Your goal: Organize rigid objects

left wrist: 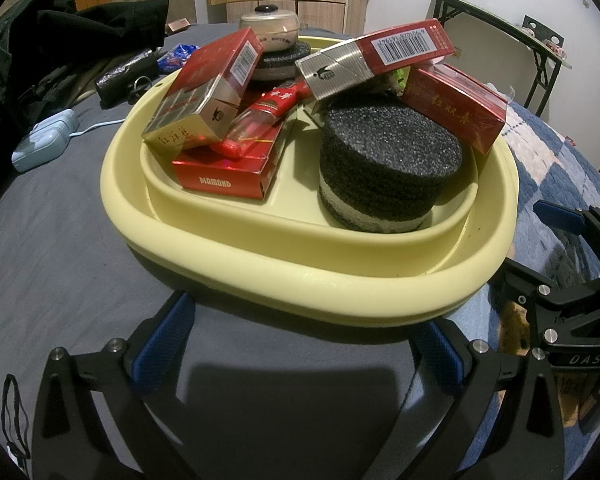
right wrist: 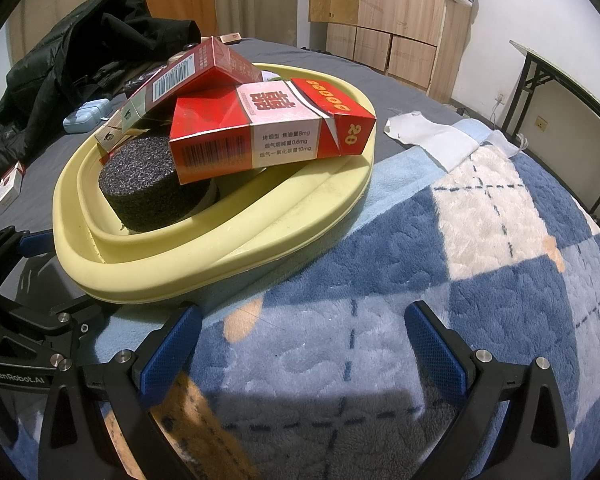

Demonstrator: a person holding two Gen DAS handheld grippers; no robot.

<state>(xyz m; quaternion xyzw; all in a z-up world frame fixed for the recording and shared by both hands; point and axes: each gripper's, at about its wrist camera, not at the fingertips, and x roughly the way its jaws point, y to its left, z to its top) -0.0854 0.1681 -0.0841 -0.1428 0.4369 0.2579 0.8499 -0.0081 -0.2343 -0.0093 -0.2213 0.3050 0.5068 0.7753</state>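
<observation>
Both grippers hung wide apart and empty just short of the yellow tray point(left wrist: 236, 256) on the bed. The left gripper point(left wrist: 300, 344) had its blue pads spread over grey sheet; the right gripper point(right wrist: 304, 340) stood equally spread over the checked blanket point(right wrist: 480, 280).

Directly ahead of the left gripper, inside the tray, sat a black foam disc stack point(left wrist: 388, 168), and ahead-left a DIAMOND cigarette pack point(left wrist: 224, 176) under a red lighter point(left wrist: 256, 124). Farther on, red cigarette packs point(left wrist: 208, 92) leaned loosely.

The pile looked unsteady, so lifting a top pack first, gripped across its narrow faces, would probably avoid toppling the rest.
</observation>
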